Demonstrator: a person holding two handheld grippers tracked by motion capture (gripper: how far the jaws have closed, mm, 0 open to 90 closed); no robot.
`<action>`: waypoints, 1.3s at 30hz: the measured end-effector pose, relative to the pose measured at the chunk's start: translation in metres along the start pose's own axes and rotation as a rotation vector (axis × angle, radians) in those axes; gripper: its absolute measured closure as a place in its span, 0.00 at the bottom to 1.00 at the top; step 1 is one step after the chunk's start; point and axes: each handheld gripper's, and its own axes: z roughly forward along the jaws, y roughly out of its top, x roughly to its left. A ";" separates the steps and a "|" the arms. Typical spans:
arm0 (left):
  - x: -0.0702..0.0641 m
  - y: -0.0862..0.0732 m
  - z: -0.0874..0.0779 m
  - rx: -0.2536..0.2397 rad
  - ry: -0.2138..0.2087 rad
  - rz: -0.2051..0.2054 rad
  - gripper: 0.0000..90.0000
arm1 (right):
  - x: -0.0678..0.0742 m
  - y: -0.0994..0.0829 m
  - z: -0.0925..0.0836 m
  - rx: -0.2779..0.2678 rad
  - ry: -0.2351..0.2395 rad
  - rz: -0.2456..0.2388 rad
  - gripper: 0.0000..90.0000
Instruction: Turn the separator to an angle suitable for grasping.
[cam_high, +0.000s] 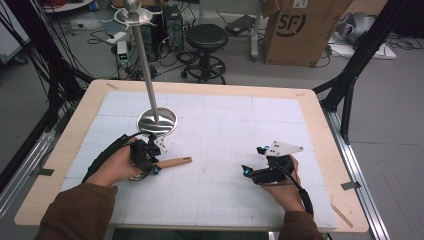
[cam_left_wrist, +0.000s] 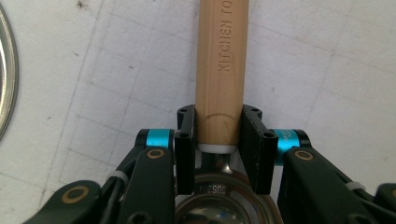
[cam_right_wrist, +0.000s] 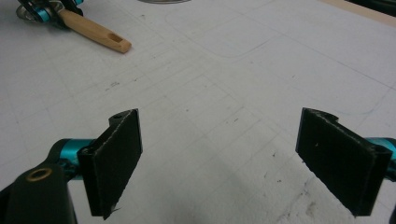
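A utensil with a light wooden handle (cam_high: 175, 162) lies on the white gridded mat (cam_high: 240, 120), left of centre. My left gripper (cam_high: 152, 165) is shut on the handle's near end. In the left gripper view the jaws clamp the handle (cam_left_wrist: 222, 60), stamped "KITCHEN", just above its steel bowl (cam_left_wrist: 224, 205). My right gripper (cam_high: 254, 160) rests at the right, held by a hand, pointing left. Its jaws stand wide open with nothing between them (cam_right_wrist: 222, 119). In the right gripper view the handle's free end (cam_right_wrist: 95, 31) lies far off at the upper left.
A steel stand with a round mirror-like base (cam_high: 157, 120) and a tall pole (cam_high: 145, 60) sits just behind the left gripper. A thin wooden stick (cam_high: 341, 215) lies on the table's right front corner. Beyond the table are a black stool (cam_high: 206, 37) and a cardboard box (cam_high: 305, 27).
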 end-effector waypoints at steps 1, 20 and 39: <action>0.000 0.000 0.000 -0.001 0.002 0.000 0.77 | 0.000 0.000 0.000 0.001 0.000 0.002 0.15; -0.004 -0.019 -0.034 -0.288 0.023 -0.073 0.77 | 0.001 0.000 0.001 0.002 -0.002 -0.001 0.15; -0.010 -0.036 -0.056 -0.500 0.045 -0.113 0.77 | 0.001 0.000 0.000 0.001 0.001 -0.002 0.15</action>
